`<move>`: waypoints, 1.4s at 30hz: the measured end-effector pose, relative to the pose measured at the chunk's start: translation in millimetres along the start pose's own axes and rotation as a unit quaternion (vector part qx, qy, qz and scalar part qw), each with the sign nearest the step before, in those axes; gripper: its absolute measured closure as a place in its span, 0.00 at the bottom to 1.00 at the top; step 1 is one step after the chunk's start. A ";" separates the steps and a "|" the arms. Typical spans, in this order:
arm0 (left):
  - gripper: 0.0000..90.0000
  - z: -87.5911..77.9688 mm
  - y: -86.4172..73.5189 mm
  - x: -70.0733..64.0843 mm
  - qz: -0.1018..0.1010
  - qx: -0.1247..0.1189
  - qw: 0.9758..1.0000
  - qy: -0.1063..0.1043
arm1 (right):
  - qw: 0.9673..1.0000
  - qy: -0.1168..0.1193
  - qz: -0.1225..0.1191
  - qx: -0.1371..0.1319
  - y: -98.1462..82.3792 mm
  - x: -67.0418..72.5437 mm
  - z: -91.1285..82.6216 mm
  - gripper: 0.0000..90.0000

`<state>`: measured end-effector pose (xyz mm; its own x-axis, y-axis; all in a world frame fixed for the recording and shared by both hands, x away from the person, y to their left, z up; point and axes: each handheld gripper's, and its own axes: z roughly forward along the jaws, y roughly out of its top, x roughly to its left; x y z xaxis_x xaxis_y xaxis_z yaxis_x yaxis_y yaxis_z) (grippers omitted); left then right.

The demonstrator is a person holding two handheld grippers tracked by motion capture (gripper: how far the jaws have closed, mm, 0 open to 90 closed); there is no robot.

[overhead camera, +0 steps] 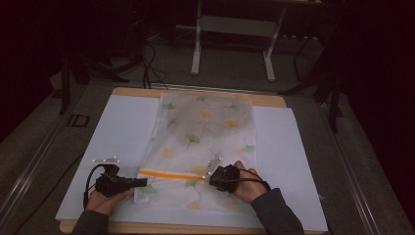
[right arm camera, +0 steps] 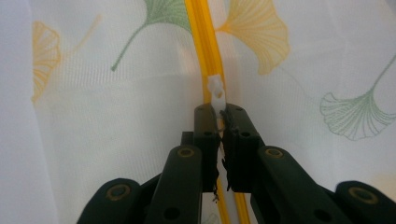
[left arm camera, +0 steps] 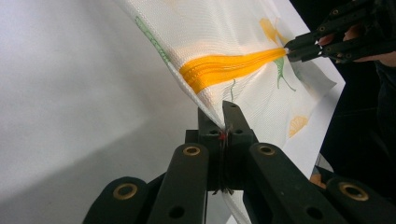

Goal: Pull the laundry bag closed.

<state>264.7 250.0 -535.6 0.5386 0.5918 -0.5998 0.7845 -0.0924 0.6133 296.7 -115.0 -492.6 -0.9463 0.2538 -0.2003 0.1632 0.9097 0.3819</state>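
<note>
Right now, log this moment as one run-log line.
left gripper: shut on mesh bag edge | right gripper: shut on zipper pull | orange zipper: mid-run | bag on white mat

The mesh laundry bag (overhead camera: 205, 142) is white and half see-through, printed all over with ginkgo leaves in yellow-orange and soft green on thin stems. Its zipper (overhead camera: 169, 175) is a bright orange-yellow band across the bag near the tabletop's (overhead camera: 195, 229) front edge; the zipper pull (right arm camera: 216, 92) is white plastic. The left tongs (left arm camera: 224, 116) and right tongs (right arm camera: 219, 116) are matte black with brass-coloured rivets. A white sheet (overhead camera: 122, 142) covers the tabletop, whose light wood colour shows along the far and near edges. The sleeves (overhead camera: 274, 210) are dark grey.
</note>
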 end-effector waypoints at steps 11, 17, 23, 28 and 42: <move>0.99 -0.1 0.0 0.3 0.000 0.000 1.000 0.002 | 1.000 -0.003 0.008 0.001 -6.7 -3.3 -2.0 0.94; 0.99 0.1 0.0 0.5 0.001 0.001 1.000 0.002 | 1.000 -0.005 0.015 0.002 -11.5 -4.7 -4.2 0.94; 0.99 -0.1 0.0 0.5 0.000 0.000 1.000 0.001 | 1.000 -0.006 0.016 0.001 -13.1 -6.0 -5.6 0.94; 0.99 -0.2 0.0 0.8 0.000 0.000 1.000 0.002 | 1.000 -0.007 0.019 0.004 -16.5 -6.4 -5.8 0.94; 0.99 -0.4 0.0 0.9 -0.001 0.000 1.000 0.002 | 0.999 -0.014 0.030 0.004 -27.9 -11.3 -12.2 0.94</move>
<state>265.0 250.8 -535.9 0.5362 0.5956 -0.5981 0.7850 -0.0916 0.6126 299.5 -147.2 -490.0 -0.9265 0.3170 -0.2026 0.2217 0.8952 0.3866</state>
